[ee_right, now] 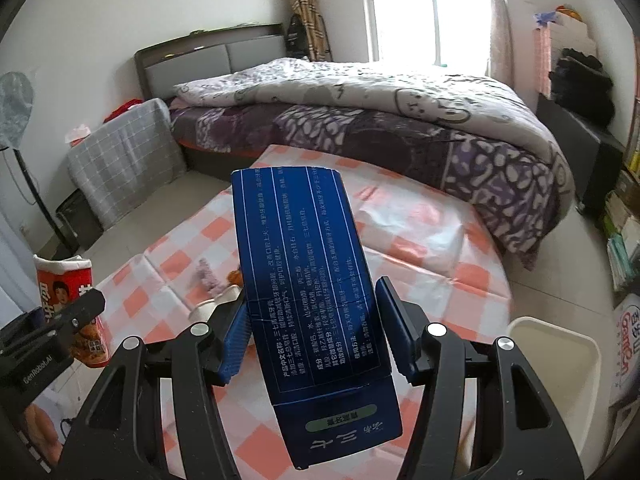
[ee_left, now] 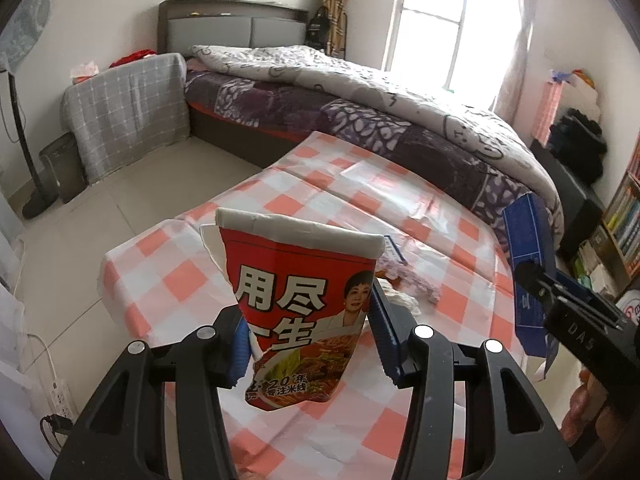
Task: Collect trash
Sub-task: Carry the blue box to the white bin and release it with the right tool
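While both grippers hang above the table (ee_left: 400, 200) with its orange-and-white checked plastic cloth, each has a piece of trash clamped in its jaws. The left gripper (ee_left: 306, 338) holds a squashed red paper noodle cup (ee_left: 300, 292) with a white rolled rim and large white characters; the blue pads (ee_left: 236, 356) press against its lower sides, and the cup stands upright, clear of the cloth. The right gripper (ee_right: 312, 332) grips a long dark-blue cardboard box (ee_right: 308, 272) printed with white text, held near its lower half so that most of it juts forward and upward over the table. Between the two held pieces, small scraps lie on the cloth: a crumpled white tissue (ee_right: 208, 308), a bit of purplish wrapper (ee_right: 206, 274) and a small orange-brown crumb (ee_right: 234, 278). At the lower right of the right wrist view sits a white plastic bin (ee_right: 556, 356) on the floor beside the table. Behind the table stands a bed (ee_left: 360, 92) with a grey patterned quilt.
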The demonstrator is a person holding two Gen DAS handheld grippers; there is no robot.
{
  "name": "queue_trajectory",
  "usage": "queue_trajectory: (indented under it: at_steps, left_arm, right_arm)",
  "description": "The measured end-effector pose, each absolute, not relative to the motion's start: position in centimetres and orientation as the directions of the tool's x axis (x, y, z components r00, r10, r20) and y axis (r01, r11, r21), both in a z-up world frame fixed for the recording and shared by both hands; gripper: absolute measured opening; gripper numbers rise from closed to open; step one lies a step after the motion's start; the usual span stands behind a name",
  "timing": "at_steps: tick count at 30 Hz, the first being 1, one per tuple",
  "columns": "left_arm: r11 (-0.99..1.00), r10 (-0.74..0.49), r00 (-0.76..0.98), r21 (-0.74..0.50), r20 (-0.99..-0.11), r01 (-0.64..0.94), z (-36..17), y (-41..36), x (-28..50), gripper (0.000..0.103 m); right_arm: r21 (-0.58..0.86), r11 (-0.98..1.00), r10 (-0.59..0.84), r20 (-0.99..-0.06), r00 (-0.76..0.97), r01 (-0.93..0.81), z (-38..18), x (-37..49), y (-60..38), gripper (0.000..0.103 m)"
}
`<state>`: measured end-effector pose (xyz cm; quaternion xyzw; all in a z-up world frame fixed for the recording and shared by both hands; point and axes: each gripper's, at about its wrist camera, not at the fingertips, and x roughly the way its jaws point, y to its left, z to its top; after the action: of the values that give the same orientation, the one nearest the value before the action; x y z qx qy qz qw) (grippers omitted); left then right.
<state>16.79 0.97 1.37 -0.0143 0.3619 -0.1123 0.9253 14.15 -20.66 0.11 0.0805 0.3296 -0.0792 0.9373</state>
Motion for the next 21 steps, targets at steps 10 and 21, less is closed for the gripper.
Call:
queue_trajectory:
  at_steps: [10, 21]
  left_arm:
    - [0.961, -0.25, 0.7, -0.083, -0.669, 0.264, 0.8, -3.3, 16.1, 0.051]
    - [0.933, -0.304, 0.68, -0.065, -0.667, 0.353, 0.4, -8.4, 14.8, 0.051]
  right_arm:
    - [0.115, 0.943, -0.162, -0.663, 0.731, 0.313, 0.3, 12.2, -25.6, 0.056]
    - [0.163, 0.871, -0.203, -0.739, 0.642, 0.463, -0.7, 8.4, -32.9, 0.056]
